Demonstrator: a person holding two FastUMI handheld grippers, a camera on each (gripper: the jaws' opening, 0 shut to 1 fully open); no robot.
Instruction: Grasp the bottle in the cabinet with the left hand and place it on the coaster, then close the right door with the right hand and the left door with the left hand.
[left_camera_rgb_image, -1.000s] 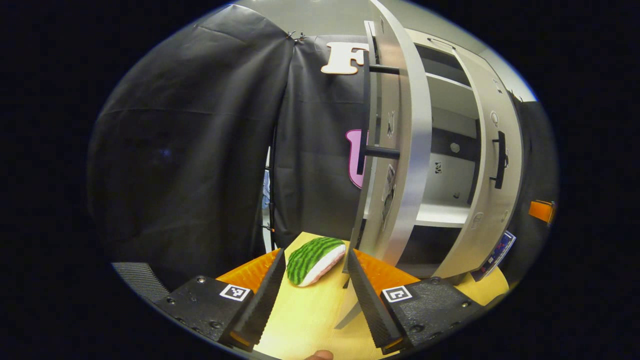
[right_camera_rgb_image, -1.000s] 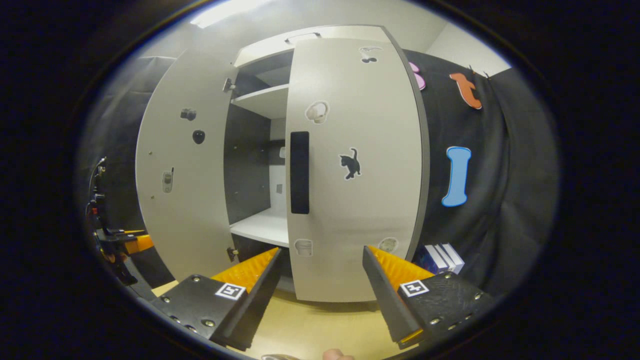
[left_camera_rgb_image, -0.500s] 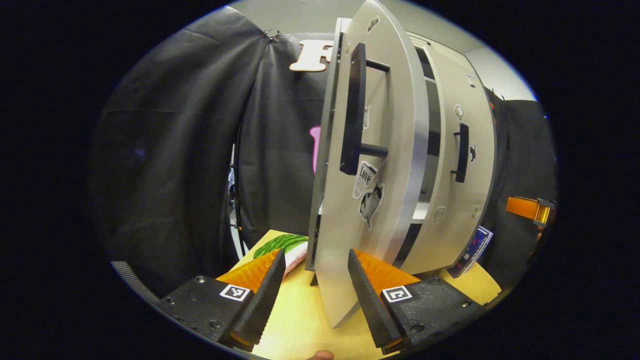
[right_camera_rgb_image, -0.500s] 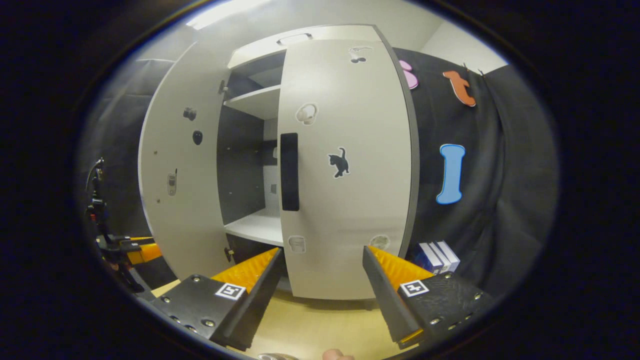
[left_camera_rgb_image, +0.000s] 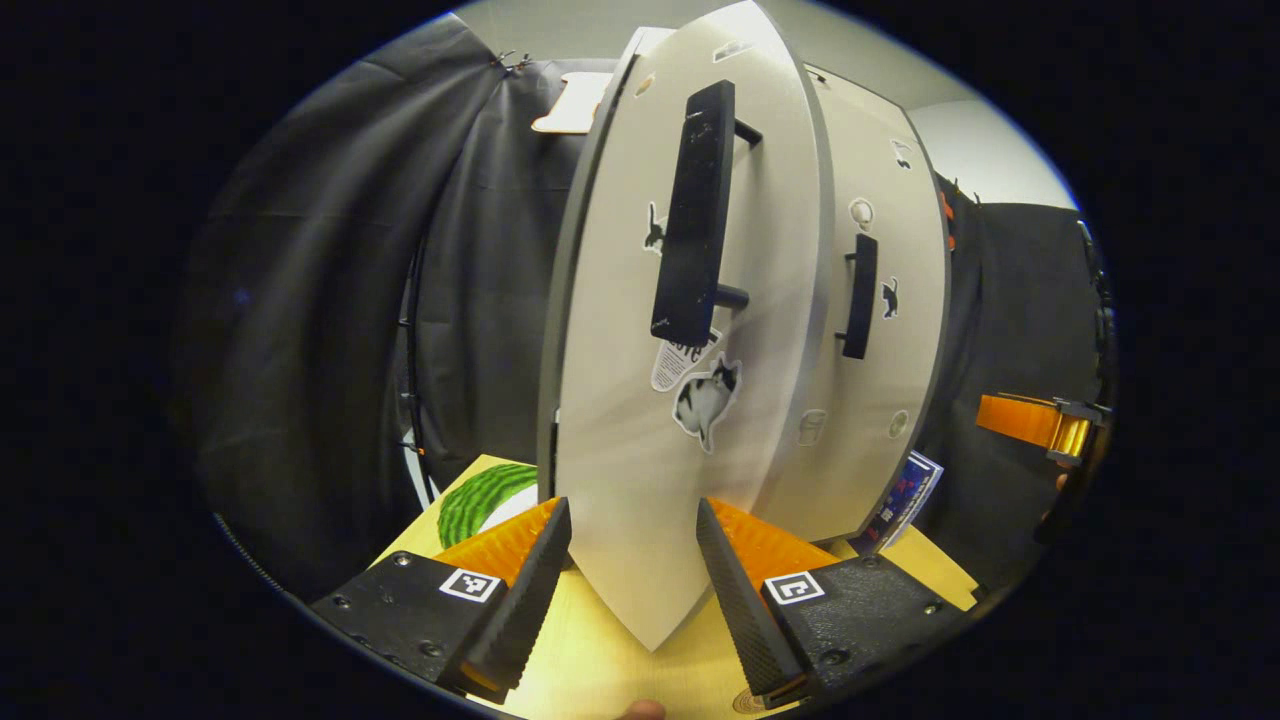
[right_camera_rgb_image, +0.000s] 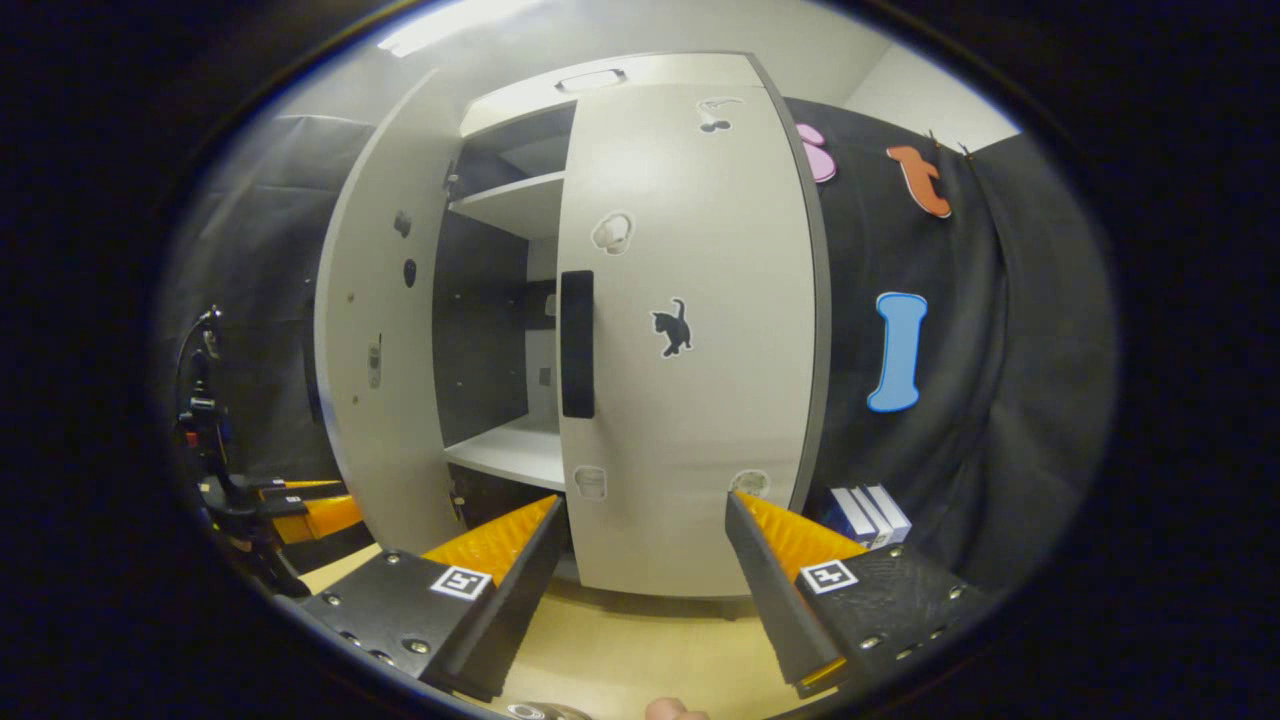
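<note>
The cabinet's left door (left_camera_rgb_image: 620, 400) stands close in front of the left gripper view, partly open, with its black handle (left_camera_rgb_image: 693, 215) facing me. The door's lower corner sits between the fingers of my left gripper (left_camera_rgb_image: 630, 560), which is open and not pressing on it from both sides. Beyond it the right door (left_camera_rgb_image: 880, 340) lies against the cabinet front. In the right gripper view the right door (right_camera_rgb_image: 690, 340) looks shut, and the left door (right_camera_rgb_image: 375, 350) stands ajar, showing a white shelf (right_camera_rgb_image: 510, 455). My right gripper (right_camera_rgb_image: 645, 580) hangs open, short of the right door. The left gripper (right_camera_rgb_image: 300, 505) shows at far left.
A green striped watermelon-slice toy (left_camera_rgb_image: 480, 495) lies on the yellow wooden table (left_camera_rgb_image: 600, 660) left of the door. Books (right_camera_rgb_image: 870, 510) lean beside the cabinet's right side. The other gripper (left_camera_rgb_image: 1040, 425) shows at the far right. Black cloth walls surround the booth.
The left door has swung well towards the cabinet, its handle side now facing me, and my left gripper has followed it. The right door has stayed put.
</note>
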